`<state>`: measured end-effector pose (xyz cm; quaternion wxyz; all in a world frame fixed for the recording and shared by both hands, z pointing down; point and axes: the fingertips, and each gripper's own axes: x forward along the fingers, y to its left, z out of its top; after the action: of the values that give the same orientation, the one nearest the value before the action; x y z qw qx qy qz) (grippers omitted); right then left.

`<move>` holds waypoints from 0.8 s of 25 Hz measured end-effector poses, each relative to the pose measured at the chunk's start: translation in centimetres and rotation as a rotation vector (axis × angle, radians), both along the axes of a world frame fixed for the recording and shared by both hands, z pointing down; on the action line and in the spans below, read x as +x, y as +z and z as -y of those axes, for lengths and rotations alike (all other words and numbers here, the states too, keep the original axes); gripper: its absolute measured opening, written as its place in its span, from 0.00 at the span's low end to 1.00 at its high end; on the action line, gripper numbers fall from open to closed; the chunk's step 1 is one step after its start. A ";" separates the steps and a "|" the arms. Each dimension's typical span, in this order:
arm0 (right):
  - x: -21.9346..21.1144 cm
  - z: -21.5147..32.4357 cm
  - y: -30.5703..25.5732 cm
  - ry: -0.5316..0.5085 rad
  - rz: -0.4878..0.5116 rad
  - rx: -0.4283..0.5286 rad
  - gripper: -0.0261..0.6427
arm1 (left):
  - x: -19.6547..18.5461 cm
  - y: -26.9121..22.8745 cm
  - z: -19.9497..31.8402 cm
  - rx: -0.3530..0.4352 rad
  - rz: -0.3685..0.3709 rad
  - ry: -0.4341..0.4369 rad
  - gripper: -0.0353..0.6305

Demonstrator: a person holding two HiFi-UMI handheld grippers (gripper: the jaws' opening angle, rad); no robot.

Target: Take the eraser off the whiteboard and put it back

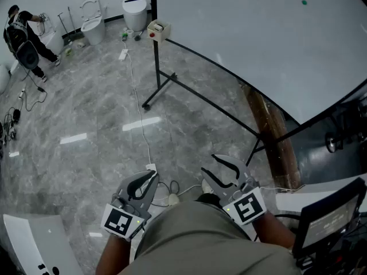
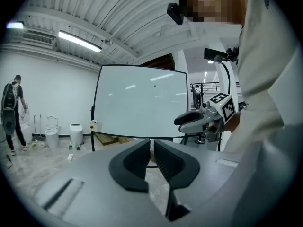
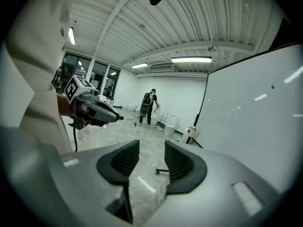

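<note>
The whiteboard [image 1: 258, 44] stands on a black frame at the upper right, well ahead of both grippers. A small green dot [image 1: 304, 3] sits high on its face. A beige box with a red spot [image 1: 159, 30] hangs at its left edge; I cannot tell which of them is the eraser. My left gripper [image 1: 152, 177] is held low near my body, shut with nothing in it; the left gripper view shows its pads [image 2: 137, 162] nearly meeting. My right gripper [image 1: 210, 165] is beside it, open and empty, with a wide gap between its pads [image 3: 180, 162].
The board's stand foot [image 1: 157, 87] reaches out over the grey marble floor. A white cable [image 1: 137, 107] runs across the floor toward me. Wooden planks [image 1: 275, 136] lie under the board. A person [image 1: 23, 39] and toilets [image 1: 92, 24] are far back left. A screen [image 1: 332, 216] stands at right.
</note>
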<state>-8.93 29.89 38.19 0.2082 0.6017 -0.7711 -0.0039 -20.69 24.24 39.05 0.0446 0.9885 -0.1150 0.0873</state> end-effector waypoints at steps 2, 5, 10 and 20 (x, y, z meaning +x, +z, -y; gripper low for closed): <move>0.4 -0.2 0.3 0.001 -0.005 0.007 0.29 | 0.3 0.3 0.0 0.011 -0.004 -0.002 0.10; 1.2 -0.7 0.7 0.003 -0.006 0.012 0.29 | 1.0 0.4 -0.3 0.022 -0.006 -0.002 0.10; 3.0 -1.2 0.9 -0.008 0.011 0.014 0.29 | 2.9 0.5 -1.3 0.022 -0.001 -0.006 0.10; 11.6 -1.4 1.1 -0.089 0.056 -0.016 0.09 | 12.2 -0.3 -2.0 0.003 0.033 -0.053 0.10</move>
<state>2.72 31.29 39.30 0.1909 0.5650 -0.8027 0.0096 -8.48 26.25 38.74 0.0437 0.9836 -0.1418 0.1021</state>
